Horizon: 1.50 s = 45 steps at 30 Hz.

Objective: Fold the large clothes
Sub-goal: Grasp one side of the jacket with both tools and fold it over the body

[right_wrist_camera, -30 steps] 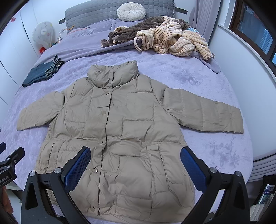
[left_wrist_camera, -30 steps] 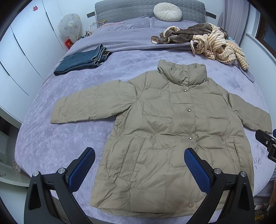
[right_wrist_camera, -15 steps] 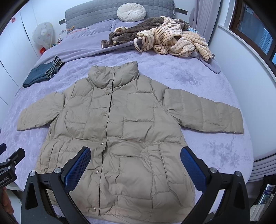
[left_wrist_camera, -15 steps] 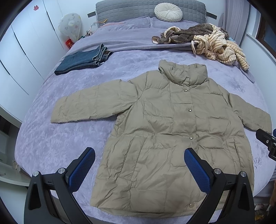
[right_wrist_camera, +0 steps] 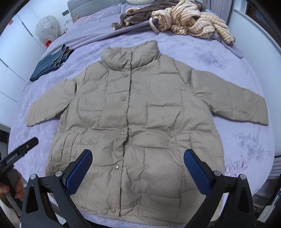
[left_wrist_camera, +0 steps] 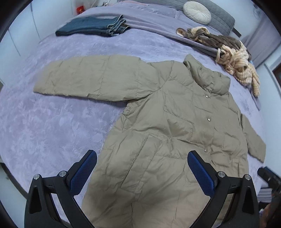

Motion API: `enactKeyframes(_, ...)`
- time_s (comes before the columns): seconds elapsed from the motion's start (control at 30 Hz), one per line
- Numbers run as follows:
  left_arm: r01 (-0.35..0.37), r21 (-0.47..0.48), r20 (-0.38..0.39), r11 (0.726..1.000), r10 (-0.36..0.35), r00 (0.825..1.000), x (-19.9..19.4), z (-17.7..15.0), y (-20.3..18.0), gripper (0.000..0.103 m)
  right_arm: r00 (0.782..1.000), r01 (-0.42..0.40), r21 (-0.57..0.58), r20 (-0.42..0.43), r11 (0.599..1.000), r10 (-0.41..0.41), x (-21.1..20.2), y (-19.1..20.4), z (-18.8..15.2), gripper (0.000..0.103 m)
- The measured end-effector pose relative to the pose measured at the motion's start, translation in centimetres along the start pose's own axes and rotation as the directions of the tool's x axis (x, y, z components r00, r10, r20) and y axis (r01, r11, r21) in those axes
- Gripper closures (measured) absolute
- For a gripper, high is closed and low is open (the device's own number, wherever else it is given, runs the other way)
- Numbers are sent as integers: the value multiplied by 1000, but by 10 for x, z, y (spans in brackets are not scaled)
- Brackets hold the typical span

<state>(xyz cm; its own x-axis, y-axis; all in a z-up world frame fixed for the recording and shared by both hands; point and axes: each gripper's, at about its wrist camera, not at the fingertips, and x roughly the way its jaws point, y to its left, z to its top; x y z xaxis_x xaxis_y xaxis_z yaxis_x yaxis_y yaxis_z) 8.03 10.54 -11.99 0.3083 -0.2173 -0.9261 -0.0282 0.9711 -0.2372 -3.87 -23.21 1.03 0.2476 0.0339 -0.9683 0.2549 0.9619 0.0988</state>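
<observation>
A beige puffer jacket [left_wrist_camera: 175, 122] [right_wrist_camera: 137, 108] lies flat and buttoned on the lilac bed, collar away from me, both sleeves spread out. My left gripper [left_wrist_camera: 142, 164] hovers open over the jacket's lower left side, near its pocket; nothing sits between the blue pads. My right gripper [right_wrist_camera: 137, 163] hangs open above the hem, right of the snap placket, also empty. The left sleeve [left_wrist_camera: 84, 79] stretches far out to the left. The right sleeve [right_wrist_camera: 233, 103] points toward the bed's right edge. The left gripper's tip [right_wrist_camera: 21, 149] shows in the right wrist view, held by a hand [right_wrist_camera: 17, 189].
Folded jeans [left_wrist_camera: 93, 26] [right_wrist_camera: 51, 63] rest at the back left. A heap of striped and brown clothes [left_wrist_camera: 233, 52] [right_wrist_camera: 177, 19] lies at the back right. A round cushion [left_wrist_camera: 196, 12] leans on the grey headboard. White wardrobes stand left; the bed's near edge [right_wrist_camera: 245, 184] curves below.
Both grippers have moved lower and closer to the jacket. The left one swung toward the left, so the left sleeve now fills more of its view. Both stayed open.
</observation>
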Motion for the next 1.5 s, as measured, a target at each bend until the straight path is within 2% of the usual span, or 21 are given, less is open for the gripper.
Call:
enactKeyframes(0.1,102,-145,-3,984,-103,995,33,24,53,0,999,29,-37,-37,999,-30,19,25,-1,0)
enactKeyframes(0.17,135,-224,15,965,-135,991,57,42,89,0,998,28,-46,-54,999,-31,32,41,0,0)
enactKeyframes(0.33,138,-366,32,920,-136,990,120,84,163,0,994,21,-31,-108,999,-24,65,71,4,0)
enactKeyframes(0.5,146,-429,92,891,-117,989,147,122,207,1,990,20,-41,-139,999,-25,88,99,11,0)
enactKeyframes(0.57,142,-442,110,886,-104,988,153,136,219,5,990,20,-45,-137,999,-26,92,108,14,0)
enactKeyframes(0.67,131,-440,130,889,-81,988,156,155,229,34,992,10,-45,-125,999,-16,96,118,22,0)
enactKeyframes(0.7,130,-434,134,892,-78,988,156,160,231,60,993,8,-45,-121,999,-13,97,121,24,0)
enactKeyframes(0.73,152,-421,146,894,-99,984,155,164,234,92,993,3,-44,-117,999,-8,98,123,27,0)
enactKeyframes(0.77,219,-407,167,887,-164,972,153,168,236,97,994,-6,-43,-113,999,1,100,125,30,0)
enactKeyframes(0.8,247,-401,190,882,-183,965,146,171,238,96,994,-17,-43,-108,999,12,102,128,33,0)
enactKeyframes(0.87,235,-347,222,908,-164,961,128,172,226,96,995,-34,-45,-99,998,30,107,132,40,1)
enactKeyframes(0.9,229,-304,245,925,-157,957,115,174,219,96,995,-48,-41,-93,998,44,111,134,45,10)
enactKeyframes(0.93,229,-264,268,937,-157,951,101,174,210,97,993,-73,-34,-90,997,70,115,136,50,32)
enactKeyframes(0.97,234,-225,291,946,-164,943,88,175,200,97,989,-115,-23,-94,993,112,121,138,56,47)
enactKeyframes(1.0,244,-184,313,952,-178,933,73,175,189,97,980,-172,-4,-103,985,171,130,142,63,74)
enactKeyframes(1.03,255,-144,329,956,-197,923,59,176,178,97,967,-231,16,-111,973,231,140,145,70,87)
enactKeyframes(1.17,282,23,344,959,-272,899,22,175,125,96,921,-374,29,-105,927,374,186,178,101,92)
enactKeyframes(1.27,316,107,318,943,-333,888,10,165,84,97,886,-443,46,-126,895,445,225,205,116,92)
enactKeyframes(1.33,346,151,282,926,-376,883,13,160,53,97,851,-488,81,-177,869,494,255,220,119,92)
enactKeyframes(1.4,368,190,241,910,-407,881,18,155,26,97,830,-502,84,-233,861,506,276,231,115,92)
enactKeyframes(1.5,366,259,185,894,-418,889,32,147,-19,97,799,-548,81,-245,833,550,267,218,110,92)
